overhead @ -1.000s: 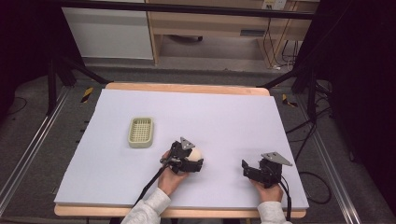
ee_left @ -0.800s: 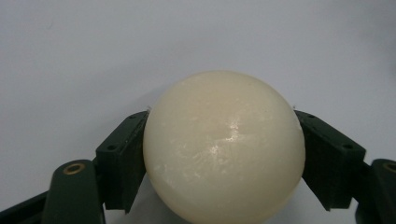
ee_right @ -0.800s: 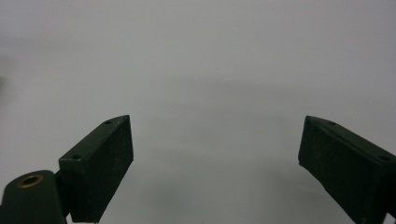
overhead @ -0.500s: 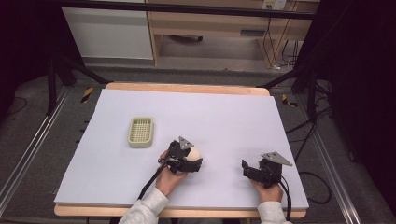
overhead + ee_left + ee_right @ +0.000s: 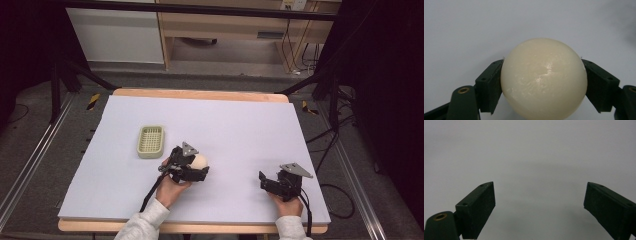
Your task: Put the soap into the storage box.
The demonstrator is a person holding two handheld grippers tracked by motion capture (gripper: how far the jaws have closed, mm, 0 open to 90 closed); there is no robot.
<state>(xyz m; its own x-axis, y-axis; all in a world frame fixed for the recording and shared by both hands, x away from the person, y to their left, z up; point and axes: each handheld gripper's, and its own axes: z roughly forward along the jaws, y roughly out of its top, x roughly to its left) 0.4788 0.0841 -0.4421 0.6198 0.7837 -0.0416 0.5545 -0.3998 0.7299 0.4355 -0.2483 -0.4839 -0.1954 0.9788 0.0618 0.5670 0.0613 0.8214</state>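
Left hand-held gripper [image 5: 199, 169] clenched on cream ball [image 5: 544, 78], jaws touching both its sides; we see it near worktop [image 5: 240, 120] middle, front half. Right hand-held gripper [image 5: 263, 181] released, jaws wide apart, holding nothing. Worktop pale lavender sheet with wooden edge; pale green basket [image 5: 151, 141] left of ball. Dark room, grey floor, wooden shelving behind. Ball smooth, glossy, faintly scuffed.

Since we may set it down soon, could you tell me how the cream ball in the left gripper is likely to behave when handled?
The cream ball looks round all over, so it would probably roll once released on the flat table. Its glossy sheen suggests a smooth, perhaps slippery surface. The left gripper touches it along narrow patches only, so it might squirt out if squeezed off-centre.
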